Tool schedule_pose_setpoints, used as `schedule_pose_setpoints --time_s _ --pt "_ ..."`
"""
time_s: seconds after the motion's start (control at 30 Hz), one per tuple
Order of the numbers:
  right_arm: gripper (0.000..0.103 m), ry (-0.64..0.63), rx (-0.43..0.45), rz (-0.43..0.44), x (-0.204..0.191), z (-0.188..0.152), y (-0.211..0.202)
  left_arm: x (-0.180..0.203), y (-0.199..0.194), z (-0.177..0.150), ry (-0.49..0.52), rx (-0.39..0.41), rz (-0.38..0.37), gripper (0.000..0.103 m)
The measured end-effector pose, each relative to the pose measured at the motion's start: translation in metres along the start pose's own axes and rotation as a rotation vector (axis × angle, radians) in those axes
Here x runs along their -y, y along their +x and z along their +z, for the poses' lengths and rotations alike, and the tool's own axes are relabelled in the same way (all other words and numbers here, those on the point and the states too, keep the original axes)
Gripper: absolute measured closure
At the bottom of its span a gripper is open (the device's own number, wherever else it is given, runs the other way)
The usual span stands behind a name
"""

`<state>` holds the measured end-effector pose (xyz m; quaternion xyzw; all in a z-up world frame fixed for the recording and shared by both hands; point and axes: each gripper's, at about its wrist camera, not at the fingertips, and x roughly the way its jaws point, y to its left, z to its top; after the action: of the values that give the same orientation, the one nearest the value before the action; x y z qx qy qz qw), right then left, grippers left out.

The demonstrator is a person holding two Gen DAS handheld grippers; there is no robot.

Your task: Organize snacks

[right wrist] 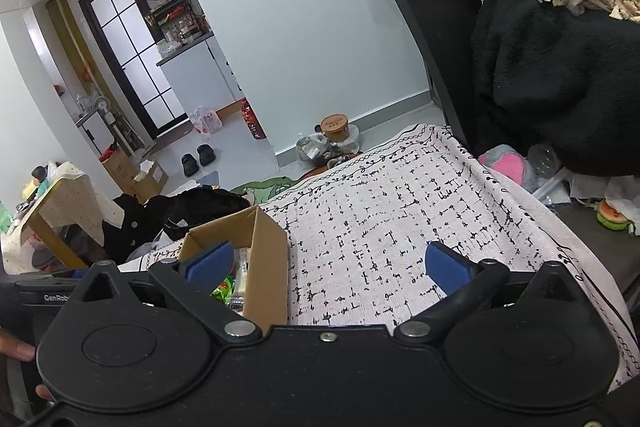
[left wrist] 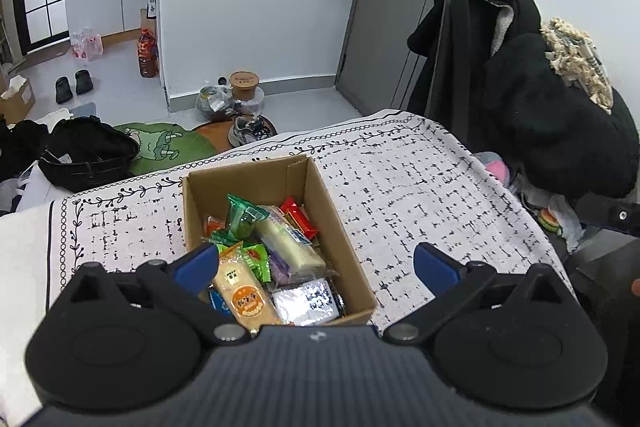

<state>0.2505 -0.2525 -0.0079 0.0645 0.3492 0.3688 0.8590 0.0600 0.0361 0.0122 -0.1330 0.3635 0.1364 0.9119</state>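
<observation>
The left gripper [left wrist: 316, 267] is hovering above the near end of the cardboard box [left wrist: 320, 187], its blue-padded fingers [left wrist: 198, 265] standing wide apart with nothing gripped between them. The right gripper [right wrist: 338, 263] is hanging over the patterned tablecloth [right wrist: 400, 195], its fingers [right wrist: 446, 267] likewise spread wide and gripping nothing; its left pad is showing in front of the box [right wrist: 264, 251], its right pad over bare cloth.

The box is sitting open on the tablecloth [left wrist: 400, 179], toward the left side of the table as the left wrist view shows it. The snacks are lying inside the box in a loose pile: an orange-labelled cracker pack [left wrist: 244, 291] and a silver foil pack [left wrist: 308, 301] at the near end, a long pale wrapped bar [left wrist: 288, 243] and a purple pack [left wrist: 280, 269] in the middle, a green pouch [left wrist: 242, 217] and a red pack [left wrist: 298, 217] toward the far end. No snack is lying on the cloth outside the box in either view.

Beyond the table edge, a green floor mat [left wrist: 168, 145] and a sneaker [left wrist: 248, 131] are lying on the floor. A black coat [left wrist: 560, 107] is draping over a chair to the right. A grey door [left wrist: 420, 7] is standing closed at the far wall.
</observation>
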Motion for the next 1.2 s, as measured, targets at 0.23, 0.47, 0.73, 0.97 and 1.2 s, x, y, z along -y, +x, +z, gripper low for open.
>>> schedule_pose_setpoints --time_s 0.23,0.47,0.73,0.97,1.2 --pt "0.000 0.000 -0.031 0.006 -0.002 -0.002 -0.018 0.002 -0.028 -0.001 0.002 0.008 0.009 0.000" --pt "0.000 -0.044 -0.065 -0.019 -0.015 -0.003 -0.042 0.005 -0.058 -0.004 0.014 0.025 0.028 0.000" --pt "0.000 -0.021 -0.093 -0.003 -0.029 -0.004 -0.065 0.009 -0.092 -0.009 0.041 0.027 0.014 0.000" --pt "0.000 -0.084 -0.110 -0.009 -0.049 -0.010 -0.084 0.015 -0.121 -0.020 0.055 0.046 0.033 0.000" --pt "0.000 -0.141 -0.085 -0.028 -0.065 -0.019 -0.102 0.012 -0.138 -0.032 0.053 0.049 0.028 0.000"
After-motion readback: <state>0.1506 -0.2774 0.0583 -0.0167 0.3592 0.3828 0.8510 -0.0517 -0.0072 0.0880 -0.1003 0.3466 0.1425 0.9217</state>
